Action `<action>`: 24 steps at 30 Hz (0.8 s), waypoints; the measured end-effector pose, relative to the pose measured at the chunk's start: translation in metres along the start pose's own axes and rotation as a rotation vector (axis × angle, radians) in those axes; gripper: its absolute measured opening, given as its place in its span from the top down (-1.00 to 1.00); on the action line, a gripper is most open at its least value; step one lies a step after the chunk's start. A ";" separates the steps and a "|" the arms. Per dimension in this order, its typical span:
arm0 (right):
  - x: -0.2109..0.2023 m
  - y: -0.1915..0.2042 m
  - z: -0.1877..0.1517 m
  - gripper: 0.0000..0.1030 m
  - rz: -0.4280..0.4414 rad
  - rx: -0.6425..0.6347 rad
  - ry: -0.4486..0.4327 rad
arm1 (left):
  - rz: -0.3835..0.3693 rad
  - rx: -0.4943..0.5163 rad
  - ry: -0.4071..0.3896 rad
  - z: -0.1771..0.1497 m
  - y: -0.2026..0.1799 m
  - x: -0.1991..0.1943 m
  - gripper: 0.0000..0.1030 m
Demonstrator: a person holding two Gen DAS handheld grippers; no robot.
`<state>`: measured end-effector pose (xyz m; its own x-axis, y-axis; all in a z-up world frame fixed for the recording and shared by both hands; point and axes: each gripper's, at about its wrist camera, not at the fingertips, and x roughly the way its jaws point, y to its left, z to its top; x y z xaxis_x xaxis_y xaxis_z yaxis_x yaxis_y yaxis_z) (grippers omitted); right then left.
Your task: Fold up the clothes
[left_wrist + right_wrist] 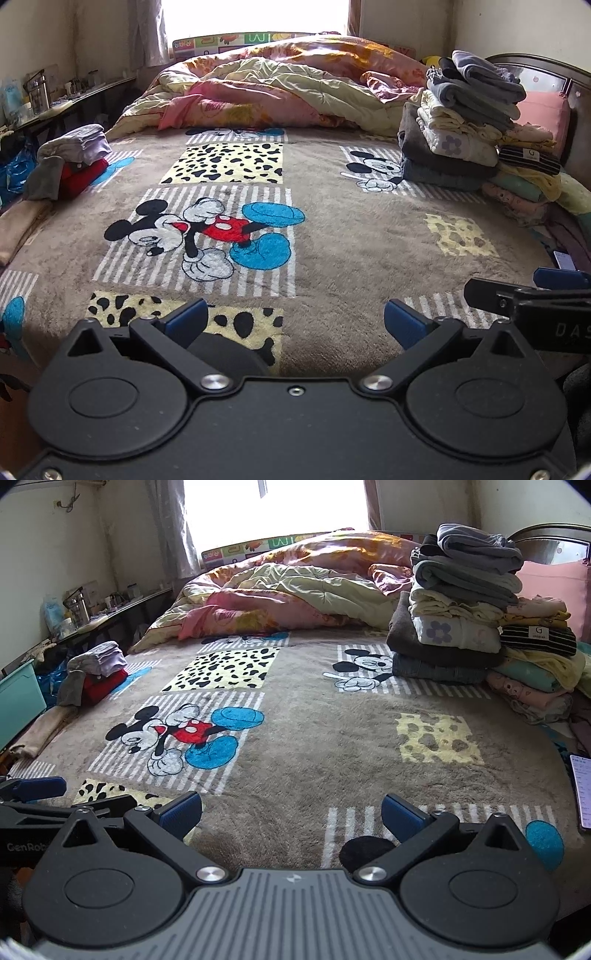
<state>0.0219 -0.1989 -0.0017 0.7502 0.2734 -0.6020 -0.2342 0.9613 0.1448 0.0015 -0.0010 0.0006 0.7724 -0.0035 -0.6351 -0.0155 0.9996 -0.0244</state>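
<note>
Left gripper body [22,845]: we read "GenRob", cut off by the right gripper in front of it.
Right gripper body [569,330]: we read "DAS", running out of the picture's edge.
Striped black garment's tag [538,631]: we make out a large "G"; the small line beneath is too fine for us to read.
Colourful board [258,546] under the window: we see big letter shapes, one like a "W", none surely legible.
Phone screen [583,794]: we see lines of text, too small to read.
</note>
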 end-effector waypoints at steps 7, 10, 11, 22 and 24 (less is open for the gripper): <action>0.006 0.000 0.001 -1.00 -0.006 0.011 0.003 | -0.004 -0.002 0.008 0.004 0.001 0.005 -0.99; 0.010 -0.002 0.000 -0.99 -0.001 0.014 0.012 | -0.002 -0.004 0.015 0.006 0.002 0.010 -0.99; 0.011 -0.003 0.001 -1.00 0.000 0.014 0.014 | -0.002 -0.005 0.018 0.006 0.002 0.012 -0.99; 0.028 -0.006 0.008 -0.99 0.012 0.018 0.039 | 0.010 0.000 0.043 0.012 0.006 0.026 -0.99; 0.031 -0.007 0.010 -0.99 0.011 0.016 0.040 | 0.009 -0.001 0.045 0.014 0.006 0.028 -0.99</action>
<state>0.0522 -0.1967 -0.0136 0.7220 0.2830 -0.6313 -0.2321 0.9587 0.1644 0.0321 0.0053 -0.0070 0.7429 0.0042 -0.6694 -0.0233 0.9995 -0.0196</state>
